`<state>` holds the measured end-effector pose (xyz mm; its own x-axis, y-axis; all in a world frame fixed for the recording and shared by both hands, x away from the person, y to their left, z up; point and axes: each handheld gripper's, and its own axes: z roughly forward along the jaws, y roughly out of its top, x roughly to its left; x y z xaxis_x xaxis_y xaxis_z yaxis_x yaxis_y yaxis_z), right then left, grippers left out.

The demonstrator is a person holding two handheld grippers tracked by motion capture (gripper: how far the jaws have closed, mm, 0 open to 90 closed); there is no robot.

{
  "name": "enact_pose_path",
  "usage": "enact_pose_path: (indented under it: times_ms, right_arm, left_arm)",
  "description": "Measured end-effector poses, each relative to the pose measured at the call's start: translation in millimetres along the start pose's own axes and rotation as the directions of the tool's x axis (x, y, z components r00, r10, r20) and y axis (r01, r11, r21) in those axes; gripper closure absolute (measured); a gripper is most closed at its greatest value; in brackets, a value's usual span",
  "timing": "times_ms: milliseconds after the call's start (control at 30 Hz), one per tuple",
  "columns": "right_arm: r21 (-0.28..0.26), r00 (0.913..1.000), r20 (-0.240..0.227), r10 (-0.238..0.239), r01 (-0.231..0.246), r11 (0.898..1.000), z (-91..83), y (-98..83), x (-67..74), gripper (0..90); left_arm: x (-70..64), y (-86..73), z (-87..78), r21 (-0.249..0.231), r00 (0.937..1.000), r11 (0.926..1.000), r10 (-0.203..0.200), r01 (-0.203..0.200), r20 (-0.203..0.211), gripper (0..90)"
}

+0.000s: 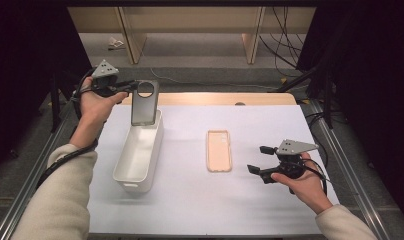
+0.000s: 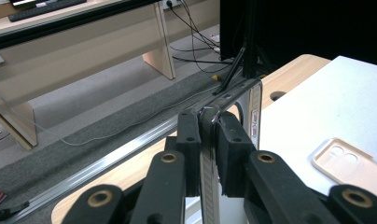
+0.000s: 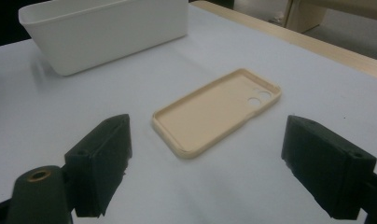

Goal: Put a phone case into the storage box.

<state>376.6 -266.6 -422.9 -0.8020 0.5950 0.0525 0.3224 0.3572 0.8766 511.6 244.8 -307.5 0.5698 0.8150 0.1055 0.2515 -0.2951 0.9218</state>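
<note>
At the far left of the high view the left tool [image 1: 131, 88] is clenched on the top edge of a grey phone [image 1: 144, 103], which hangs upright over the far end of the white bin [image 1: 138, 150]. The phone's lower edge sits at the bin's rim, and whether it touches is hard to make out from above. The left gripper view sees the phone [image 2: 254, 112] edge-on, pinched between the two black pads [image 2: 189, 135]; its lower part is cut off by the bottom of the frame and its face cannot be read there. The same view catches a corner of the beige phone case [image 2: 350, 161], cut off at the right edge.

In the middle of the white surface [image 1: 190, 200] the case [image 1: 219, 150] lies flat, open side up, well apart from the bin. The right gripper view shows its round camera holes, which the high view blurs, and the bin [image 3: 107, 32] beyond it with the far end cut off.

At the right, the right tool [image 1: 255, 159] is released, jaws wide apart and holding nothing, hovering near the case with its pads [image 3: 100, 161] either side of it in the right gripper view
</note>
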Motion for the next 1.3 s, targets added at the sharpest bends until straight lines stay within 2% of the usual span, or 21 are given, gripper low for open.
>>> enact_pose_path:
  times_ms: [333,367,400,433,500,533,567,600,733,1300]
  right_arm:
    - [0.001,1.0000,-0.001,0.000,0.000,1.000,0.1,-0.2,-0.2,16.9]
    - [0.001,1.0000,-0.002,0.000,0.000,1.000,0.0,-0.1,-0.1,16.8]
    - [0.002,1.0000,-0.002,-0.001,0.001,1.000,-0.1,-0.1,0.0,16.8]
    - [0.001,1.0000,-0.002,0.000,0.000,1.000,0.0,-0.1,-0.1,16.8]
    - [0.001,1.0000,-0.003,0.000,0.000,1.000,0.1,-0.3,-0.2,16.8]
    - [0.001,1.0000,-0.003,0.000,0.000,1.000,0.1,-0.4,-0.3,16.8]
    - [0.001,1.0000,-0.003,0.000,0.000,1.000,0.0,-0.4,-0.3,16.8]
    - [0.001,1.0000,-0.003,0.000,0.000,1.000,0.0,-0.3,-0.4,16.8]
    - [0.001,1.0000,-0.003,0.000,0.000,1.000,0.0,-0.4,-0.3,16.8]
    - [0.002,1.0000,-0.006,0.002,-0.002,1.000,0.5,-0.8,-0.7,16.9]
  left_arm:
    - [1.9,-4.1,7.5,0.006,1.0000,1.0000,-0.003,0.003,0.000,80.3]
    - [0.8,-4.7,8.2,0.013,0.9998,0.9998,-0.017,0.017,0.004,80.3]
    - [1.5,-4.6,9.2,0.007,1.0000,1.0000,-0.004,0.004,0.003,80.3]
    - [0.4,-5.3,9.8,0.015,0.9998,0.9997,-0.017,0.017,0.006,80.3]
    - [1.0,-5.5,11.5,0.010,1.0000,0.9999,-0.004,0.004,0.004,80.3]
    - [0.3,-6.2,12.1,0.018,0.9999,0.9997,-0.016,0.016,0.006,80.3]
    - [1.2,-6.2,13.1,0.014,1.0000,0.9999,-0.004,0.003,0.004,80.3]
    - [0.6,-7.0,13.8,0.021,0.9998,0.9996,-0.017,0.017,0.006,80.3]
    - [1.4,-9.1,16.3,0.028,0.9997,0.9994,-0.023,0.023,0.003,80.3]
    - [5.0,-19.6,23.9,0.046,0.9996,0.9986,-0.026,0.026,-0.003,80.3]
